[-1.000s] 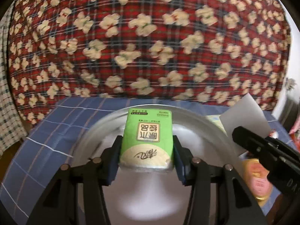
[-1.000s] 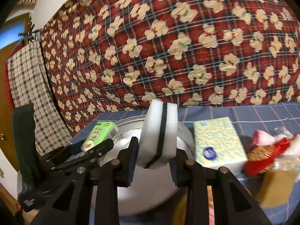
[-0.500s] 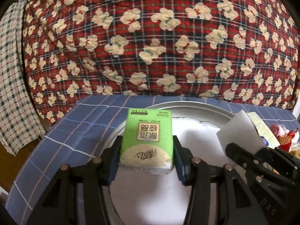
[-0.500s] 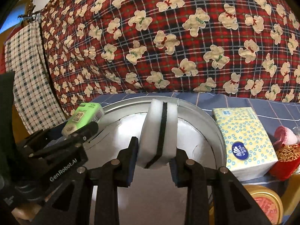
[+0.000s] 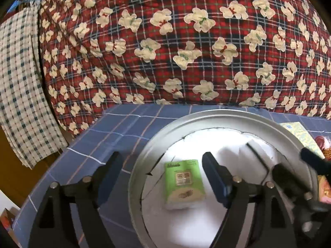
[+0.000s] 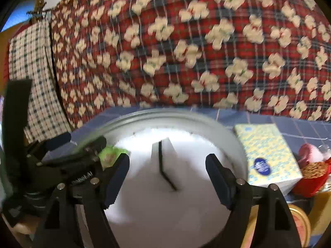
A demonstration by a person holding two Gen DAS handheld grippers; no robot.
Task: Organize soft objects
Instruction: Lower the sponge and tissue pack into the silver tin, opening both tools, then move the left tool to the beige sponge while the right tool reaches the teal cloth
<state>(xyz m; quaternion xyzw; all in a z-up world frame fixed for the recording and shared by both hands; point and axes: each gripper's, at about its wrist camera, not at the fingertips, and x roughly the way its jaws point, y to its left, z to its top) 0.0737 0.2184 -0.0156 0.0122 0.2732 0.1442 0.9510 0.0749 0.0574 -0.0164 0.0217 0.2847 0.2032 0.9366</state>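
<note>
A: Start with the claws. How do they stand?

B: Two of them, both spread wide with nothing between the pads. The left gripper hangs over the near-left rim of one round metal basin, and the right gripper hangs over the basin's middle.

A: And the soft things?

B: Two lie inside the basin on its white floor. One green tissue pack sits flat, apart from both left fingers. One white sponge with a black middle layer lies beside it, apart from the right fingers.

A: Outside the basin?

B: One yellow tissue box just to the basin's right on the blue checked cloth. Beyond it a red and gold ornament, blurred. Behind everything, one red plaid bear-print blanket, and one checked towel hanging to the left.
</note>
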